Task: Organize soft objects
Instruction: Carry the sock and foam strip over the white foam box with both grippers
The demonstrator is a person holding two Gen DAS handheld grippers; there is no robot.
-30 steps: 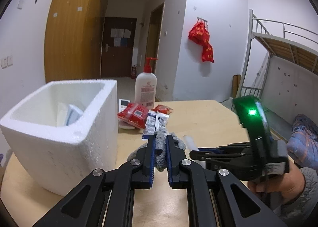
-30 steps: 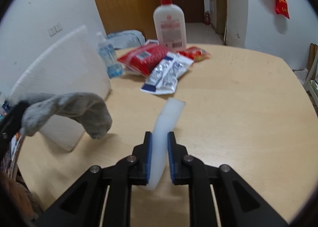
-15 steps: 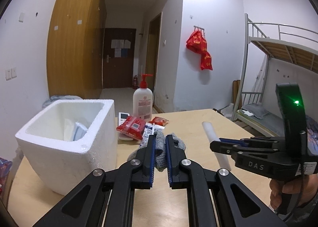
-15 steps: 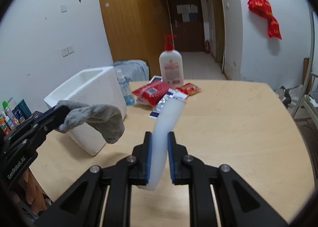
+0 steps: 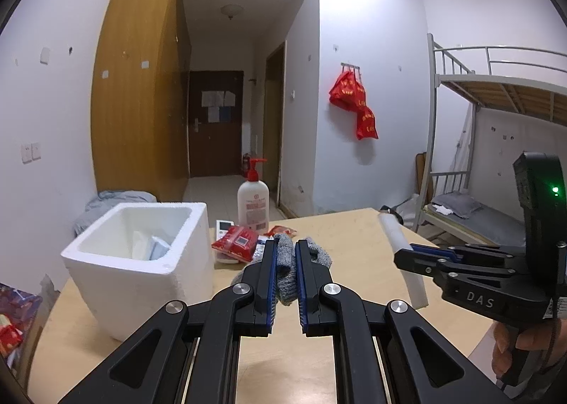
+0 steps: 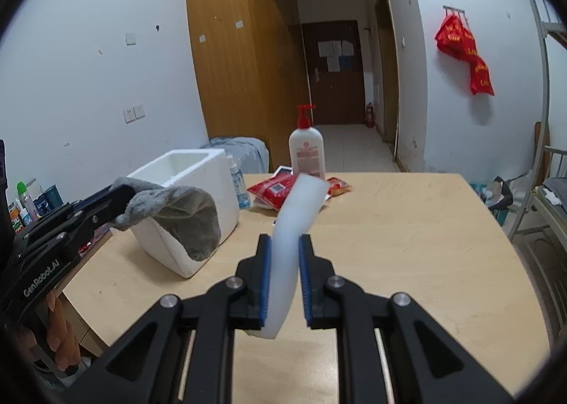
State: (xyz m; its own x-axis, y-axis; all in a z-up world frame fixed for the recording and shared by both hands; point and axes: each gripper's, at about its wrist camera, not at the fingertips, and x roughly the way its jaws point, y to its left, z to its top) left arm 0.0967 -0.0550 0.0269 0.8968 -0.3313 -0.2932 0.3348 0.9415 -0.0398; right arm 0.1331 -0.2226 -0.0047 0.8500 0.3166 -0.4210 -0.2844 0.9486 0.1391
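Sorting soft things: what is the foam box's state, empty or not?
Not empty: the foam box shows pale packets inside.

**Soft indoor light, strong fisheye bend**

Even, cool room light fills both views; a ceiling lamp (image 5: 230, 11) in the hallway is unlit. Shadows on the surface (image 6: 407, 227) are faint and soft. Walls and the bunk bed frame (image 5: 434, 127) curve near the edges, and dark vignette fills the corners. Everything is sharp, without motion blur.
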